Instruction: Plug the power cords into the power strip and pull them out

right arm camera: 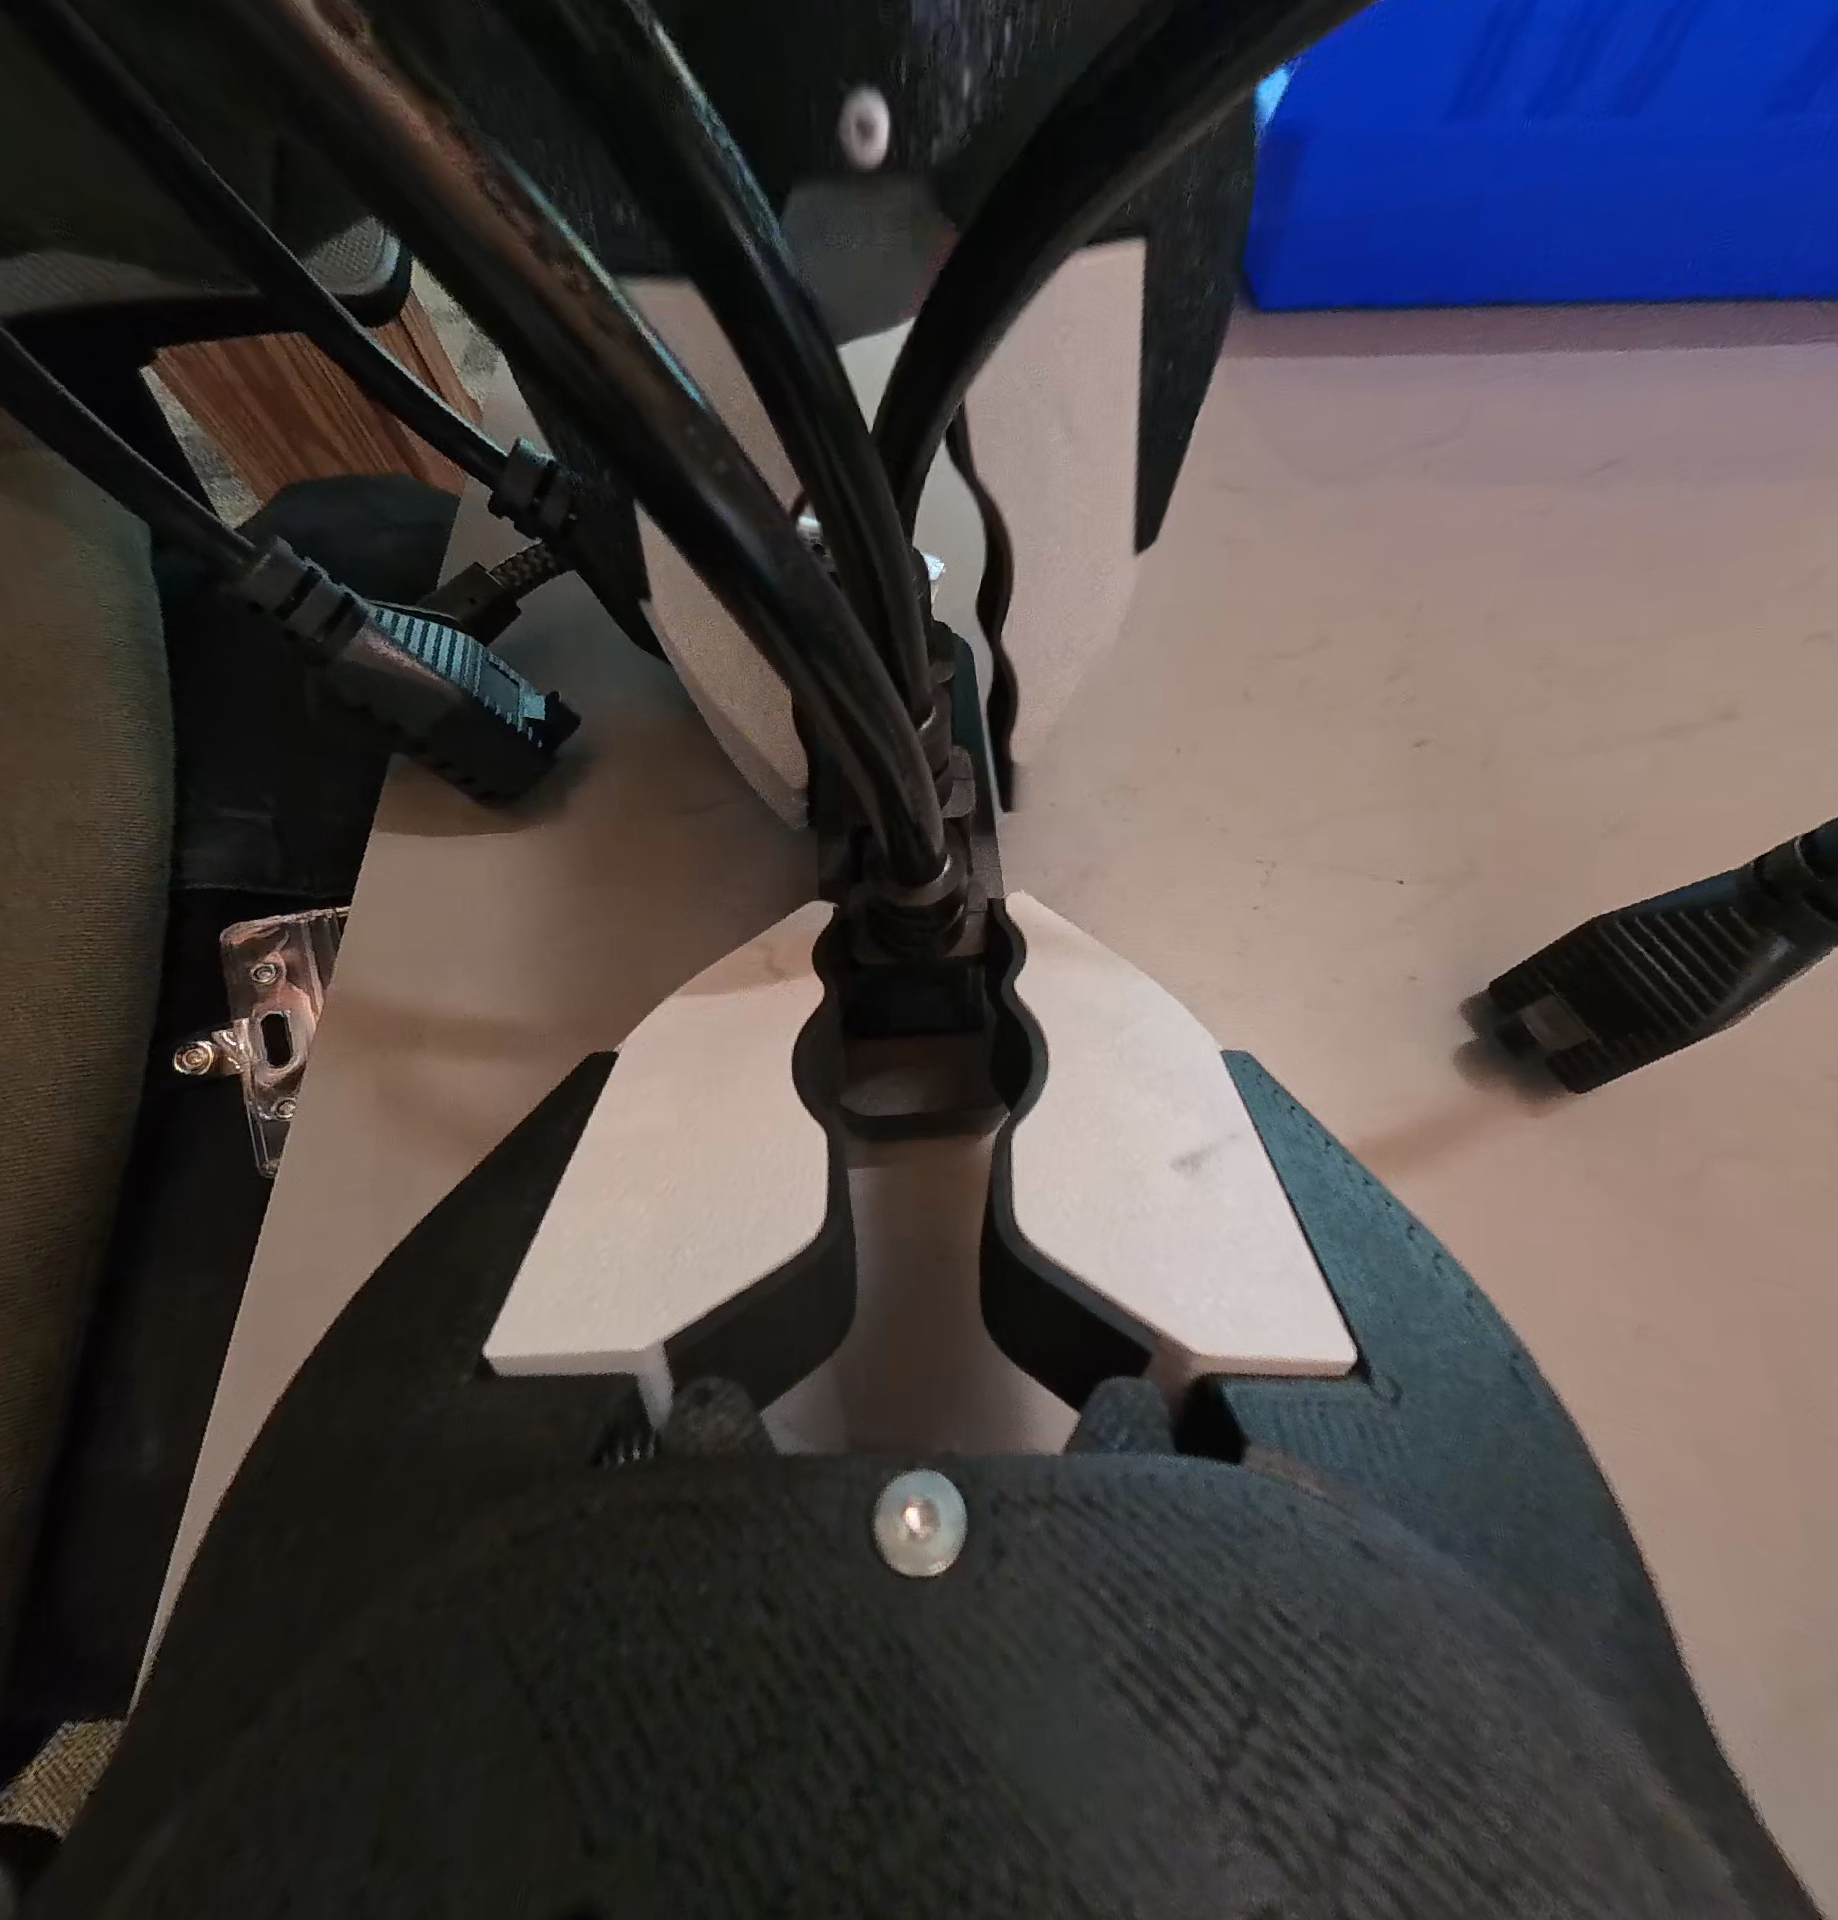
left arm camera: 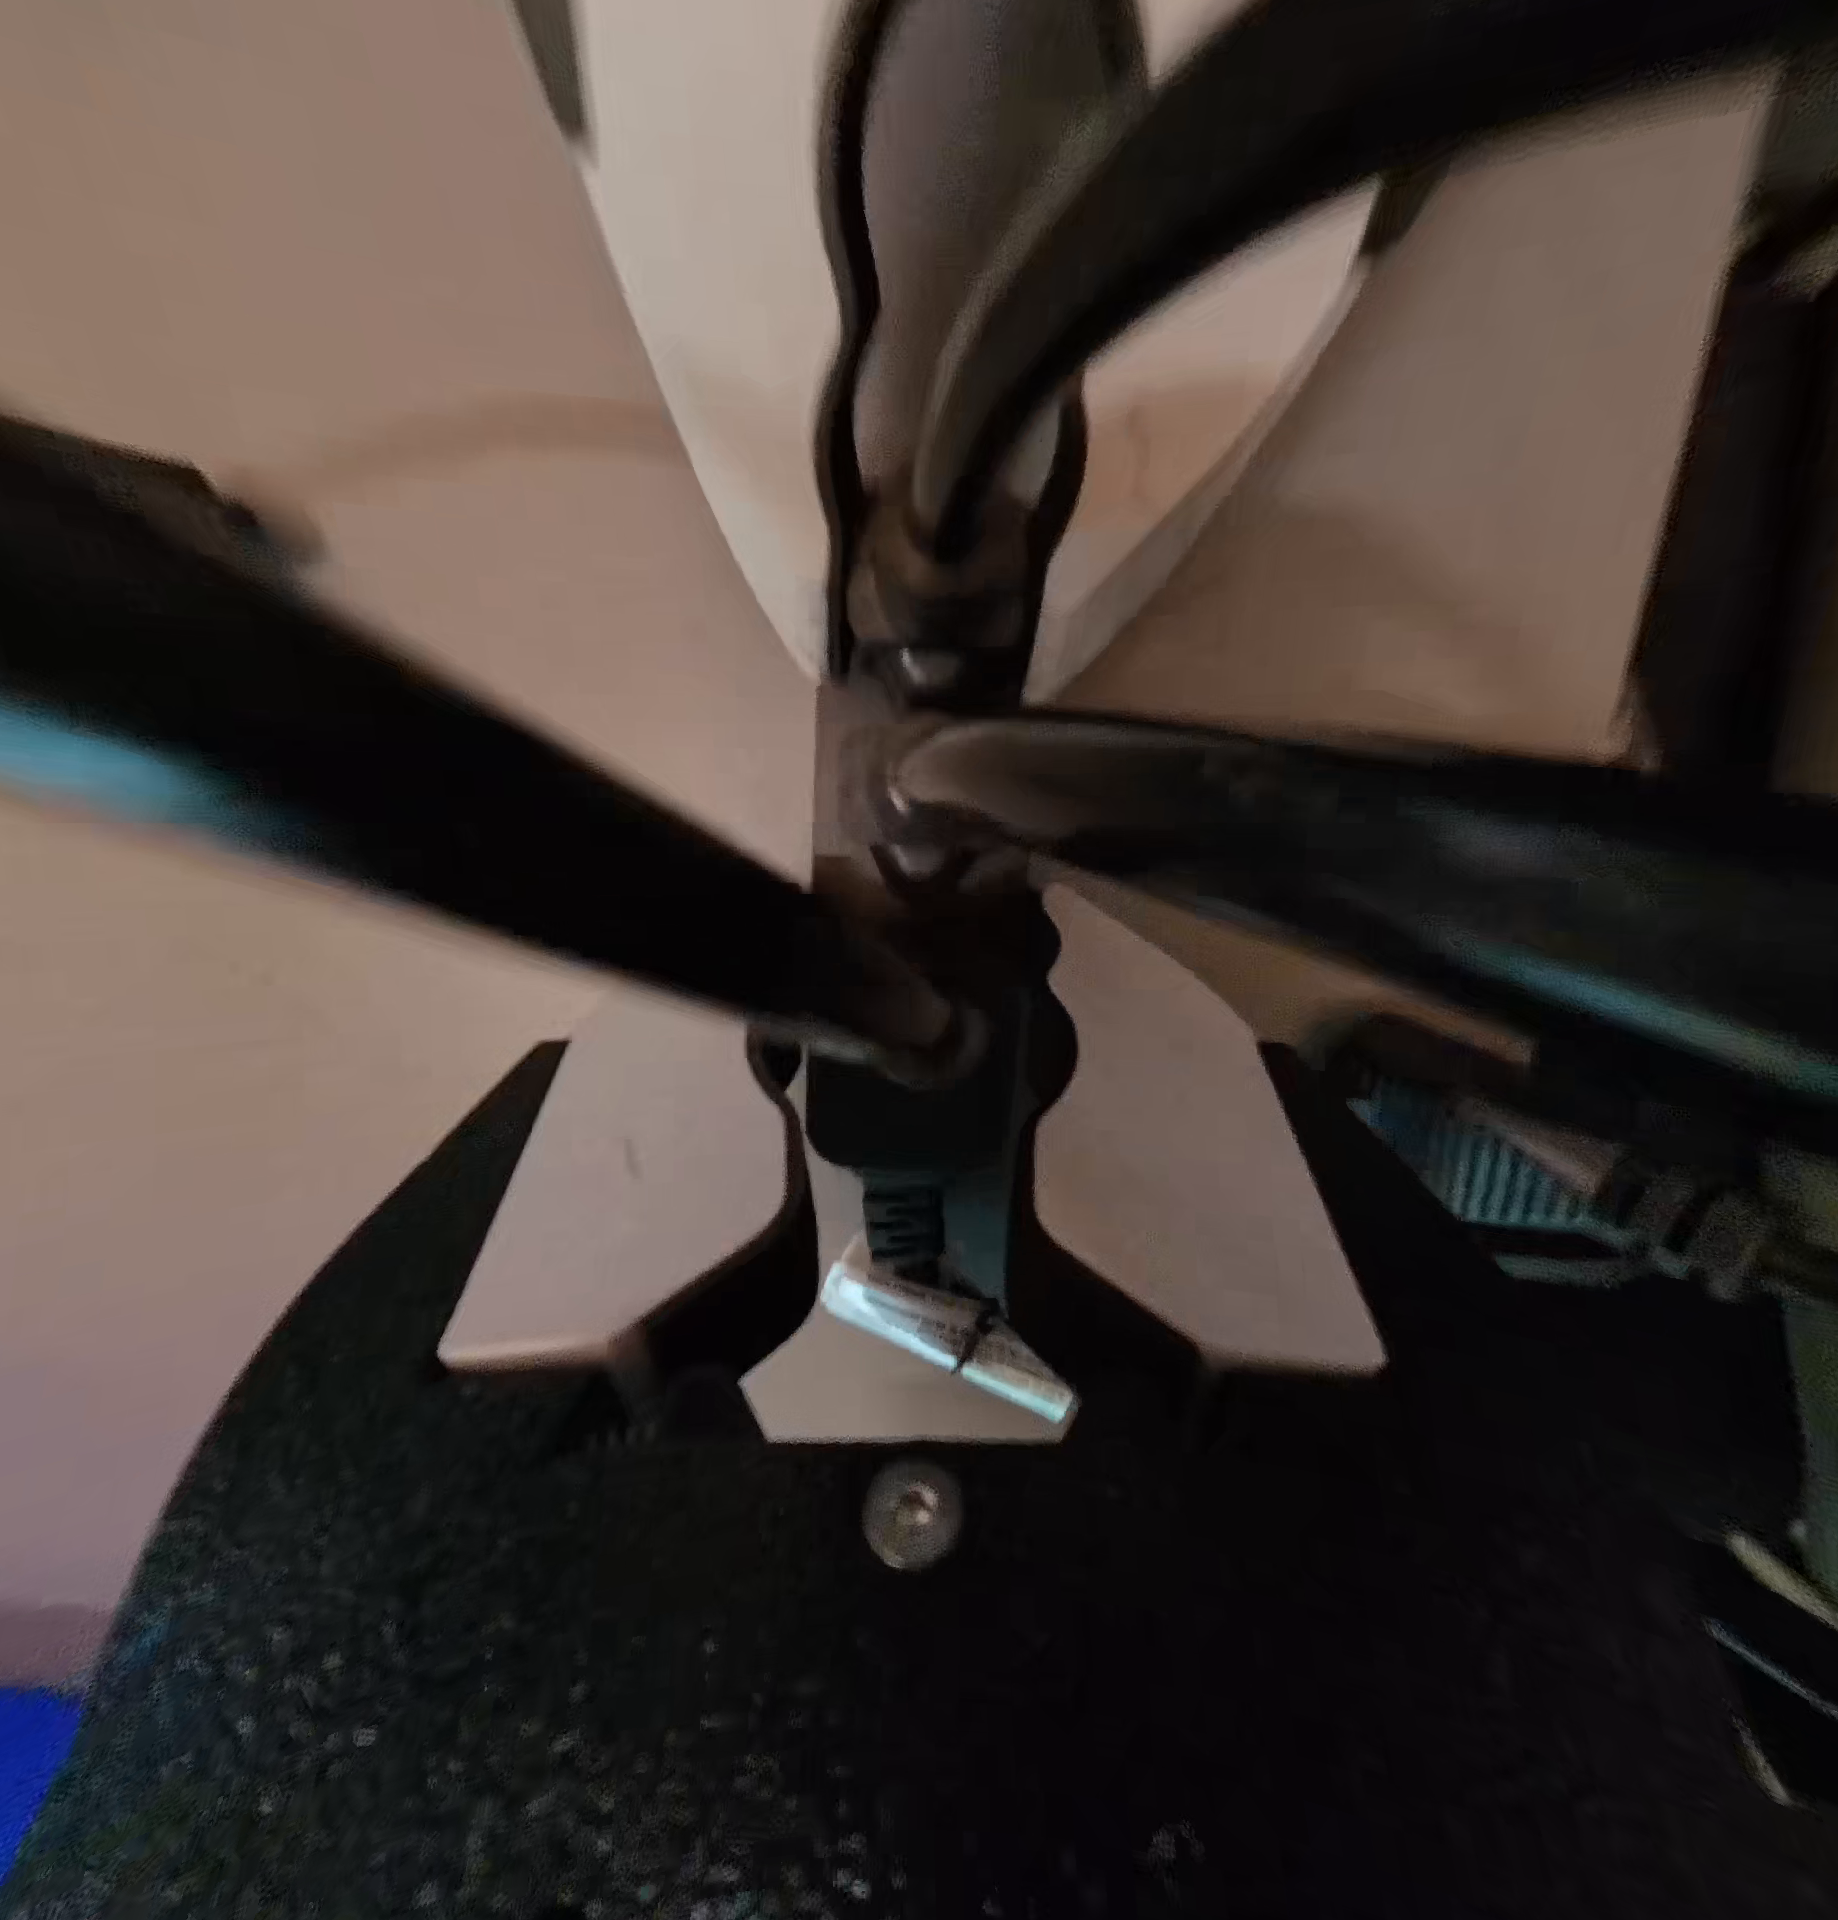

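Both grippers face each other over a tight row of black plugs (right arm camera: 936, 790) with cords (right arm camera: 749, 436) rising from it. My right gripper (right arm camera: 915, 997) is shut on the near black plug (right arm camera: 910, 992) of that row. My left gripper (left arm camera: 920, 1039) is shut on a black plug (left arm camera: 894, 1117) with a ribbed neck and a white tag (left arm camera: 946, 1340). A grey block (left arm camera: 847, 790) sits behind it, between the two grippers; the power strip itself is largely hidden. The right gripper's fingers (left arm camera: 842, 468) show opposite in the left wrist view, which is blurred.
Two loose black plugs lie on the beige table (right arm camera: 1414, 623): one on the left (right arm camera: 447, 686), one on the right (right arm camera: 1673, 977). A blue box (right arm camera: 1569, 156) stands at the far right. A clear clip (right arm camera: 260, 1018) and dark fabric (right arm camera: 53, 831) lie at the table's left edge. The tips of both grippers are at nearly the same place. The clear clip (right arm camera: 260, 1018) sits 15 cm or so from the ends of my left fingers.
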The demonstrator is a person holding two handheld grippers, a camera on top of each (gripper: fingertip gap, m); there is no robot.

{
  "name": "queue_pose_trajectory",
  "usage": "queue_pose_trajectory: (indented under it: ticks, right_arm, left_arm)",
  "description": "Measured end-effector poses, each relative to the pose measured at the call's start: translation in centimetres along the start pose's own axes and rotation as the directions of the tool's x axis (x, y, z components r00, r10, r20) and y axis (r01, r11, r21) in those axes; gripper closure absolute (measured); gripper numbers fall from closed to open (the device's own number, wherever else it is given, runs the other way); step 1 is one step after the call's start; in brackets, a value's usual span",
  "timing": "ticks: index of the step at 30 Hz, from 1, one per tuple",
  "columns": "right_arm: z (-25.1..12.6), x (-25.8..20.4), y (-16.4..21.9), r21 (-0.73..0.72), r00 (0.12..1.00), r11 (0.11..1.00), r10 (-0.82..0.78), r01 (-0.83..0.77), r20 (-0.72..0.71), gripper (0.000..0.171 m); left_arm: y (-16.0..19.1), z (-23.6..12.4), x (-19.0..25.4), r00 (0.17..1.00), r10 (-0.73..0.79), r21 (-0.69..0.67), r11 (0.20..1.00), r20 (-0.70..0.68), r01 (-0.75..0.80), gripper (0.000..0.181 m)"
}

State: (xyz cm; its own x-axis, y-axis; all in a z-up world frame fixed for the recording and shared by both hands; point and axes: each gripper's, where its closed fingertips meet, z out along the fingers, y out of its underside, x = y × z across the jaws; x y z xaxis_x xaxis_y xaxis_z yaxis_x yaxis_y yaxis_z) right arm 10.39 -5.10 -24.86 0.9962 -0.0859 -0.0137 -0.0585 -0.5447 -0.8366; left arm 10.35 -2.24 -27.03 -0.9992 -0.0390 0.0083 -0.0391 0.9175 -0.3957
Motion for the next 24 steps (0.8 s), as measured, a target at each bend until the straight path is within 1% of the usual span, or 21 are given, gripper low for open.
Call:
queue_pose_trajectory:
  ticks: [1,2,3,4,8,10,13,15,17,21,23,24]
  right_arm:
    - [0.0,0.0,0.0,0.002,1.0,1.0,0.002,-0.002,0.001,0.147]
    - [0.0,0.0,0.0,0.002,1.0,1.0,0.002,-0.002,0.004,0.147]
    - [0.0,0.0,0.0,-0.002,1.0,1.0,0.003,-0.003,0.007,0.147]
    - [0.0,0.0,0.0,-0.007,1.0,1.0,0.001,-0.001,0.008,0.146]
    - [0.1,0.0,0.0,-0.009,1.0,1.0,0.002,-0.002,0.013,0.147]
    - [0.1,-0.1,0.0,-0.006,1.0,1.0,0.007,-0.007,0.017,0.147]
    - [0.1,-0.1,0.0,-0.003,1.0,1.0,0.016,-0.016,0.014,0.146]
    - [0.1,-0.1,0.0,-0.009,1.0,1.0,0.017,-0.017,0.015,0.146]
    - [0.1,-0.1,0.0,-0.016,1.0,1.0,0.01,-0.01,0.012,0.146]
    - [-0.2,0.0,0.2,-0.045,1.0,0.999,-0.03,0.03,-0.009,0.147]
    - [-0.7,0.2,0.1,-0.052,0.998,0.998,-0.044,0.042,-0.037,0.146]
    - [-1.2,0.2,-0.4,-0.018,0.997,0.998,-0.054,0.053,-0.055,0.147]
  left_arm:
    - [-0.8,-0.4,0.0,1.0,-0.015,0.057,0.998,-0.003,0.015,0.146]
    - [-0.9,-0.4,0.1,1.0,-0.016,0.076,0.997,-0.019,0.017,0.156]
    - [-0.6,-0.2,0.0,1.0,-0.01,0.073,0.997,-0.017,0.011,0.158]
    - [-0.8,-0.2,0.0,1.0,0.002,0.1,0.995,-0.014,-0.001,0.159]
    - [-0.9,-0.2,0.1,1.0,-0.002,0.129,0.992,-0.011,0.004,0.159]
    - [-1.1,-0.2,0.1,1.0,0.006,0.165,0.986,-0.007,-0.005,0.159]
    - [-1.1,-0.2,0.2,0.999,-0.028,0.197,0.98,-0.037,0.035,0.158]
    - [-1.2,-0.1,0.1,0.999,-0.019,0.208,0.978,-0.034,0.025,0.158]
    - [-1.1,-0.1,0.1,1.0,-0.012,0.177,0.984,-0.023,0.016,0.158]
    - [-0.9,0.0,0.2,1.0,0.012,0.046,0.999,0.02,-0.013,0.159]
    - [-1.1,0.1,0.2,1.0,-0.001,0.032,0.999,0.021,0.0,0.16]
    - [-1.1,0.1,0.2,1.0,-0.003,0.033,0.999,0.021,0.003,0.16]
